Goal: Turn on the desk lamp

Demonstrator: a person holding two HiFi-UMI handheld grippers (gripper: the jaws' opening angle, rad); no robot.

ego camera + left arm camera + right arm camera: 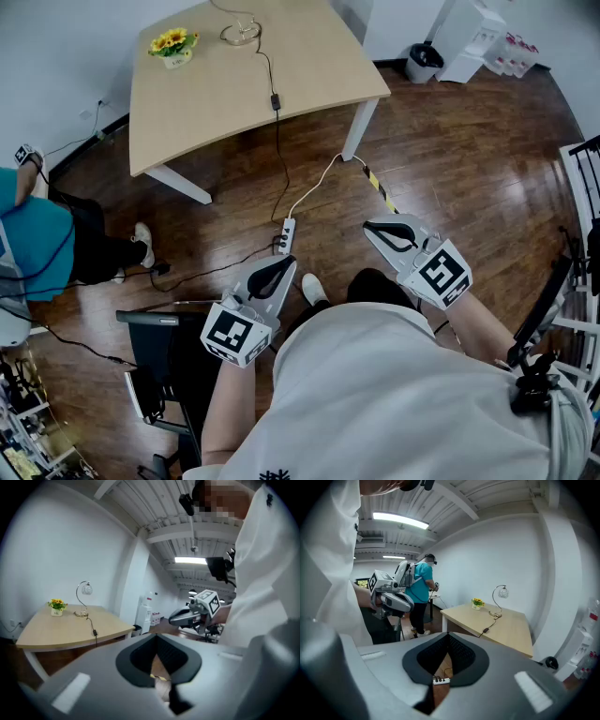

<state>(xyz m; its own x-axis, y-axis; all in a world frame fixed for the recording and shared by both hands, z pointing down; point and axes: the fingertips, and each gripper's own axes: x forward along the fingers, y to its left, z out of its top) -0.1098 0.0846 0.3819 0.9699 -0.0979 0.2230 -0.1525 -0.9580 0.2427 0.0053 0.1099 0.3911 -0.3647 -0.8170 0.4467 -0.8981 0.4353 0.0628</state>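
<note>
The desk lamp (pixel 242 33) has a thin curved stem and a glass globe, and stands at the far edge of the wooden table (pixel 309 56). It also shows as the lamp (pixel 84 597) and the lamp (pixel 500 599). Its black cord carries an inline switch (pixel 276 100) and runs down to a white power strip (pixel 285 235) on the floor. My left gripper (pixel 287 262) and right gripper (pixel 369 228) hover over the floor well short of the table. Both are shut with nothing held.
A pot of yellow flowers (pixel 174 47) sits beside the lamp. A person in a teal shirt (pixel 37 234) stands at the left. A black chair (pixel 159 366) is near my left arm. A bin (pixel 425 61) and a water dispenser (pixel 464 37) stand at the far right.
</note>
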